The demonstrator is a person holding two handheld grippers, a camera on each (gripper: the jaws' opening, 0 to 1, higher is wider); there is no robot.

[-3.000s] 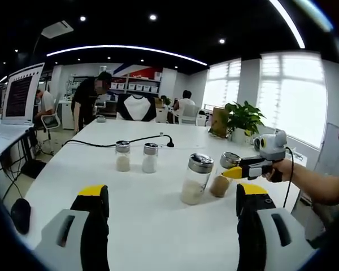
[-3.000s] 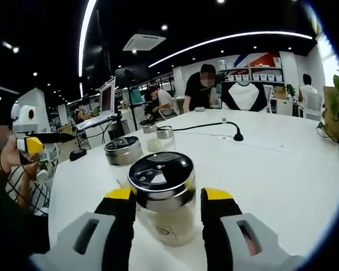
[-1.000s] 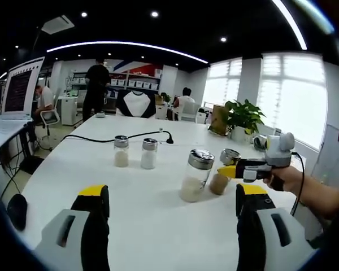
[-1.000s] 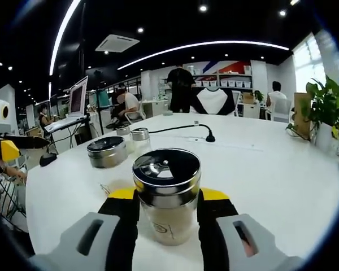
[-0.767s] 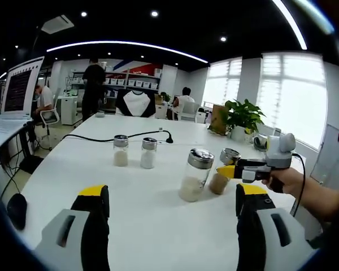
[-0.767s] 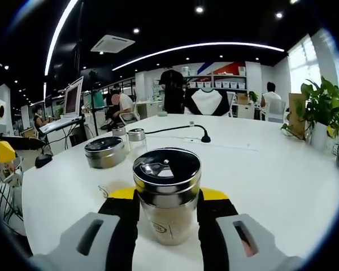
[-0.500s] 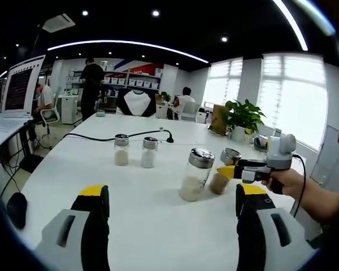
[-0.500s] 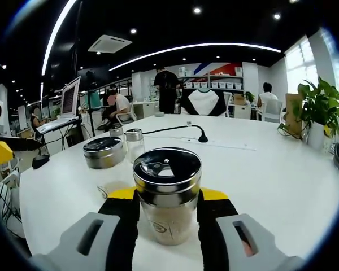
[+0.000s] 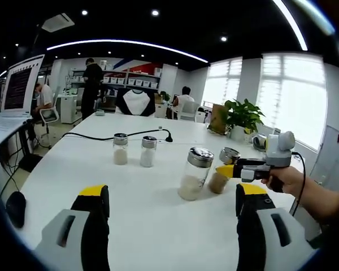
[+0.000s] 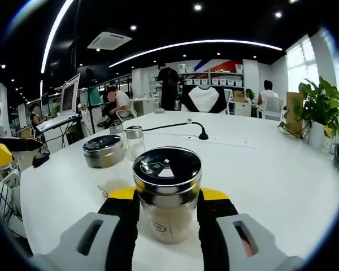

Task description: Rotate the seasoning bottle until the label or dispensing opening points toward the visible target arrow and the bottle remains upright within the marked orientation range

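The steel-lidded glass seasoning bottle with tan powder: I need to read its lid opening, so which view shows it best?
The right gripper view: the steel-lidded glass seasoning bottle sits close between the right hand-held gripper jaws. The left gripper view shows it far off, side-on.

An office: a big white table [image 9: 152, 214] ahead, a computer screen [image 9: 20, 89] off left, people at desks [image 10: 117, 104], shelves [image 10: 217, 74] far back

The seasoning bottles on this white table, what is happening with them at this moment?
A person holds a hand-held gripper in each hand. The right hand-held gripper is closed on a seasoning bottle with a dark metal lid, which stands upright on the white table. The left hand-held gripper is open, back from the bottles. A taller bottle stands beside the held one, and two small shakers farther back.
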